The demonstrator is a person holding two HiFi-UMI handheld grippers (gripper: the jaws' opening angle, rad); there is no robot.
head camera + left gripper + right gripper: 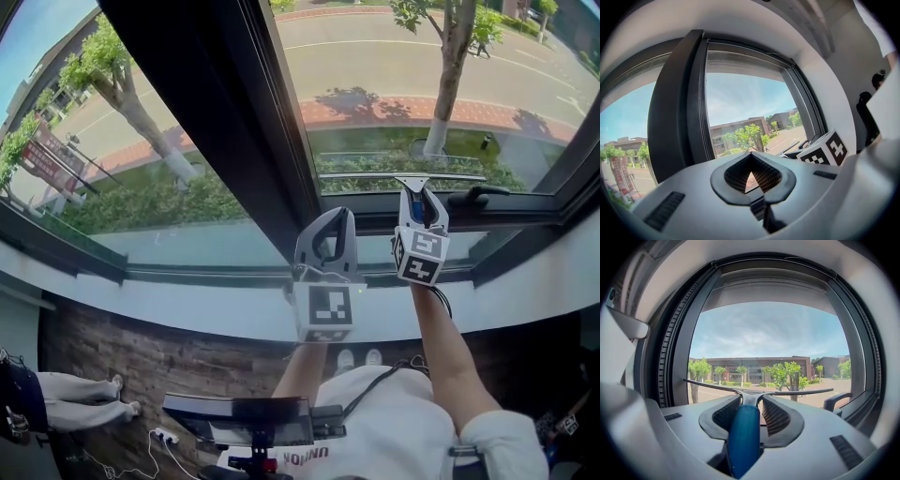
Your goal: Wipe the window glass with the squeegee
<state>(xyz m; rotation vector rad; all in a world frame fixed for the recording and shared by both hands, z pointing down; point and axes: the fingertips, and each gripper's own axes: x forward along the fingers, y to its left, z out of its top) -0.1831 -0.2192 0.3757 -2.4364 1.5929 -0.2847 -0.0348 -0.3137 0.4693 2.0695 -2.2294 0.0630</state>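
Observation:
The squeegee [405,178] has a blue handle [743,437] and a long thin blade [787,392] that lies level across the lower part of the right window glass [412,75]. My right gripper [418,199] is shut on the handle, just below the blade. In the right gripper view the handle runs up between the pads [778,418] of the right gripper [751,400] to the blade's neck. My left gripper [338,216] hangs beside it, left of the squeegee, in front of the lower frame. The left gripper [751,157] is shut with nothing in it.
A wide dark mullion [211,112] splits the right pane from the left pane [84,122]. A black window handle [478,195] juts out at the lower right of the frame. The pale sill [169,305] curves below. A person's legs [75,394] show on the floor at left.

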